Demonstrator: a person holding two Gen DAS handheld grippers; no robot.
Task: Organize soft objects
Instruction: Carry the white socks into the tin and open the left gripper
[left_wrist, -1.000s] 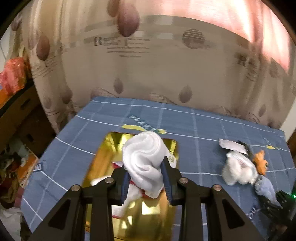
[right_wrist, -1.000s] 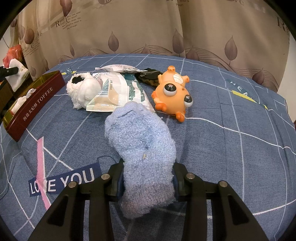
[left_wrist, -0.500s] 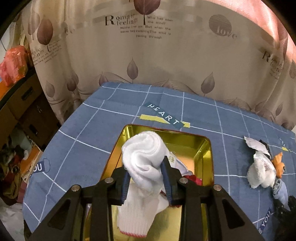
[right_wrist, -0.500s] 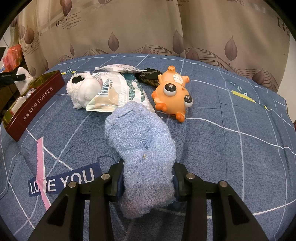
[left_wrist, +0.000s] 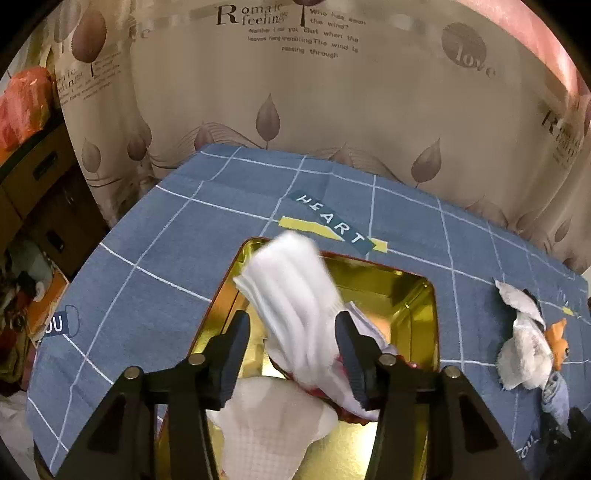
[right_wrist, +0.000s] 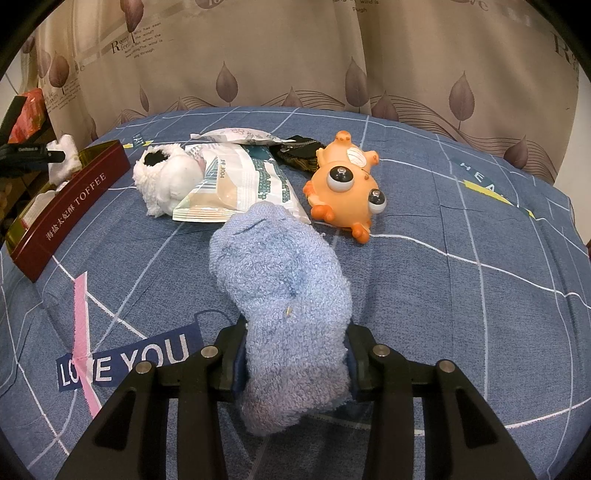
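In the left wrist view my left gripper (left_wrist: 291, 321) hangs over the open gold tin (left_wrist: 417, 295). Its jaws are opening, and the white sock (left_wrist: 295, 288) sits blurred between them, leaning on the right pad with a gap at the left pad. More white cloth (left_wrist: 273, 417) lies in the tin below. In the right wrist view my right gripper (right_wrist: 297, 332) is shut on a fluffy blue sock (right_wrist: 280, 280) that rests on the blue bedcover. The tin (right_wrist: 74, 199), red outside and marked TOFFEE, stands at the far left there.
Beyond the blue sock lie a white fluffy sock (right_wrist: 162, 181), a plastic packet (right_wrist: 240, 181), a small black item (right_wrist: 295, 151) and an orange rubber toy (right_wrist: 343, 188). Leaf-print curtains hang behind the bed. Boxes and clutter (left_wrist: 33, 295) stand off the bed's left edge.
The left gripper came down over the tin and its jaws spread, freeing the white sock, which now tips between them. The right gripper and blue sock have not moved.
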